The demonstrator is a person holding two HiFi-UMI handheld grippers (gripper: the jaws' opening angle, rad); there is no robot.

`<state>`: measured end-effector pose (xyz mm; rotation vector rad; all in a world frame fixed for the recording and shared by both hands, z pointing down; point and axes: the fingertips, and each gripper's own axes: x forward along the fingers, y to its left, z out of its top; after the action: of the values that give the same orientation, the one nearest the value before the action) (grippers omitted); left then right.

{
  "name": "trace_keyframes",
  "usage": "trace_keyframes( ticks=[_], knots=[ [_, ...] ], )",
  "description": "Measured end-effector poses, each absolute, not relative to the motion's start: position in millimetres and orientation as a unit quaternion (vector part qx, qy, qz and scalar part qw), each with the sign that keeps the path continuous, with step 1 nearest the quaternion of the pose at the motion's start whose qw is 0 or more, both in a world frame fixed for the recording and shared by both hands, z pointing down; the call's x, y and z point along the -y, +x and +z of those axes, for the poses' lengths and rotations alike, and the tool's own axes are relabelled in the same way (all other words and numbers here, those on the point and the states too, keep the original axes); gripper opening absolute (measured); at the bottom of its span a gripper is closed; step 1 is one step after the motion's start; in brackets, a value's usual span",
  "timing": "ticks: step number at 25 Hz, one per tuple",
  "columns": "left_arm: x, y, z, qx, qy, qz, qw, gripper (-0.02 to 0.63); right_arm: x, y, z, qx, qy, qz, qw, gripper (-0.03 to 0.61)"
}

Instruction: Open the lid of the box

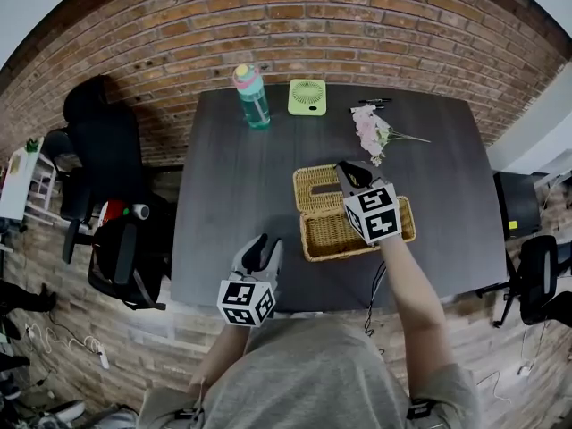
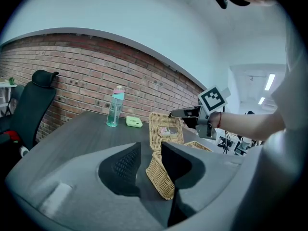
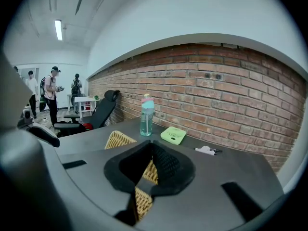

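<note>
Brick wall runs behind the dark grey table (image 1: pixel 228 204) I stand at. On the right half of it sits the rectangular woven wicker box (image 1: pixel 326 237), and its flat wicker lid (image 1: pixel 315 189) is lifted off the rim and stands tilted up on the far side, still joined at the back edge. My right tongs (image 1: pixel 345 173) are clamped on the free edge of that lid; in the right gripper view the jaws are almost together with a strip of weave pinched between them (image 3: pixel 147 165). My left tongs (image 1: pixel 264 249) hover at the near edge of the table, well apart from the box, jaws spread and holding nothing; in the left gripper view the box corner (image 2: pixel 161 177) only shows beyond the gap. Along the far edge stand a clear teal bottle with a pink cap (image 1: pixel 252 96) and a small light-green square fan (image 1: pixel 307 96), with a sprig of pale pink flowers (image 1: pixel 370 132) near the lid. Left of the table is a black office chair (image 1: pixel 98 141).
</note>
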<state>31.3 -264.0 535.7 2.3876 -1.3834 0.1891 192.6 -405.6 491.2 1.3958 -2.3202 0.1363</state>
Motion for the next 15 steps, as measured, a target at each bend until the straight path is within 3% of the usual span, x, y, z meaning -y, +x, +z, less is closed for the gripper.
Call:
trace_keyframes(
  ticks=[15],
  knots=[
    [277, 31, 544, 0.499, 0.842, 0.071, 0.193, 0.132, 441, 187, 539, 0.828, 0.495, 0.084, 0.249, 0.02]
  ],
)
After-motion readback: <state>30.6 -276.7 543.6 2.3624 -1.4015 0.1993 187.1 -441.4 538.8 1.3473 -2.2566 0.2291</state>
